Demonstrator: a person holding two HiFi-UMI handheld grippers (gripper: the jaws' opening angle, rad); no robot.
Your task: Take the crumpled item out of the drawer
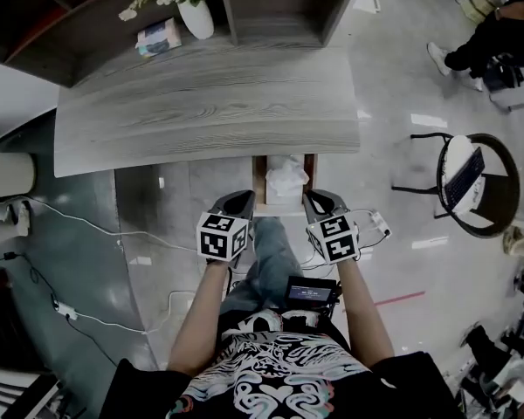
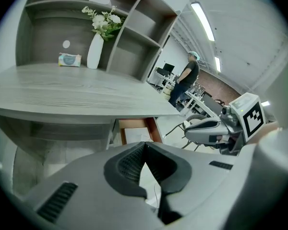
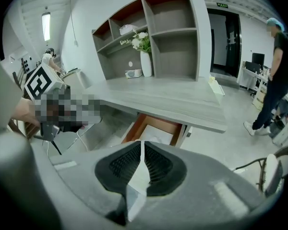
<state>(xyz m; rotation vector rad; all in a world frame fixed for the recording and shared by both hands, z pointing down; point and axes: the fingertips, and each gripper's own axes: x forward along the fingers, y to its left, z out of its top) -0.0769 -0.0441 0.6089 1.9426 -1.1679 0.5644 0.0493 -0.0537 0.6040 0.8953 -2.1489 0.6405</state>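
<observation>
Holding the left gripper (image 1: 237,202) low in front of the desk (image 1: 210,103), just left of the open drawer (image 1: 259,182), with jaws pressed together and pinching nothing. Looking down on the crumpled item (image 1: 286,176), white and rumpled, lying inside the drawer, touching neither tool. Holding the right gripper (image 1: 318,204) just right of the drawer, likewise closed and empty.

matt grey wood-grain desk (image 1: 201,103); glossy floor (image 1: 402,77)
</observation>
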